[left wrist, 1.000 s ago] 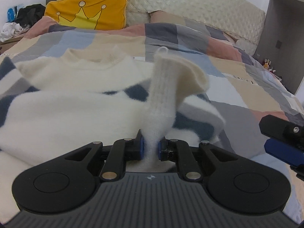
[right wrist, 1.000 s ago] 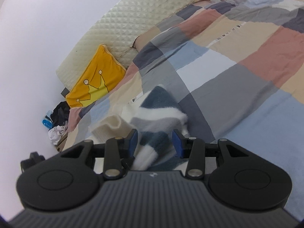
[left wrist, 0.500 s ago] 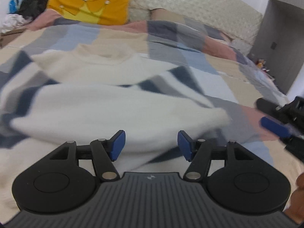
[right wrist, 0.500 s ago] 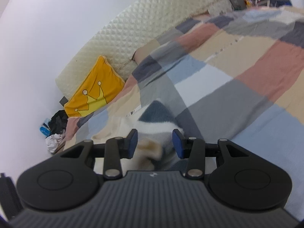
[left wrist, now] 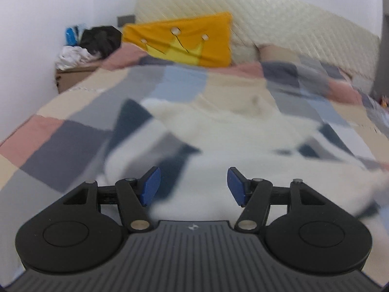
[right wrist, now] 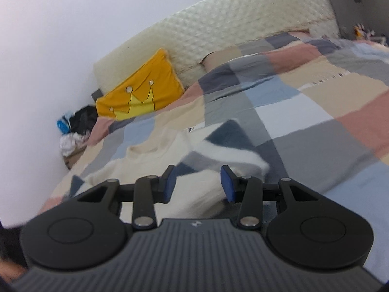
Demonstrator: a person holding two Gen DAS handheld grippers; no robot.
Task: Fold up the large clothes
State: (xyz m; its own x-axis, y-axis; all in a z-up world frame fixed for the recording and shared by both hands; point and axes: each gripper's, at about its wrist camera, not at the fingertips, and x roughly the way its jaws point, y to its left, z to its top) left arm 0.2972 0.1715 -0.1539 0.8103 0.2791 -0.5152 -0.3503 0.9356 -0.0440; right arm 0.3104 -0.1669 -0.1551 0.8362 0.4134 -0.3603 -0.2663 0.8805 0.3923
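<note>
Nearest, at 6 o'clock in the left wrist view, my left gripper (left wrist: 192, 186): its fingers stand wide apart with nothing between them, only blurred knit lying beneath. In the right wrist view, my right gripper (right wrist: 197, 185) fills the same position; its fingers are parted to a middling width and a fold of cream fabric sits in the gap. I cannot tell whether the pads press on it.

Next outward, from 6 to 12 o'clock of centre: the sweater (left wrist: 218, 131), cream with navy and grey blocks, lying spread on the bed's patchwork duvet (left wrist: 60, 131). Its ribbed neckline (right wrist: 148, 149) points toward the headboard. One patterned sleeve (right wrist: 228, 143) lies across the body at about 1 o'clock of the right fingers.

Farther, at 11 to 12 o'clock: a yellow crown cushion (left wrist: 189, 41) leaning on the quilted headboard (left wrist: 291, 24). At 10 o'clock, a heap of clothes (left wrist: 87, 46) on a bedside stand against the wall.

Step in hand, as I judge it: the sleeves are being laid inward over the body, and my empty left gripper is between grasps. The next move calls for me to seat the left fingers on a fresh edge, probably the outer side or hem, then bring it over without dragging the sleeve out of place.
</note>
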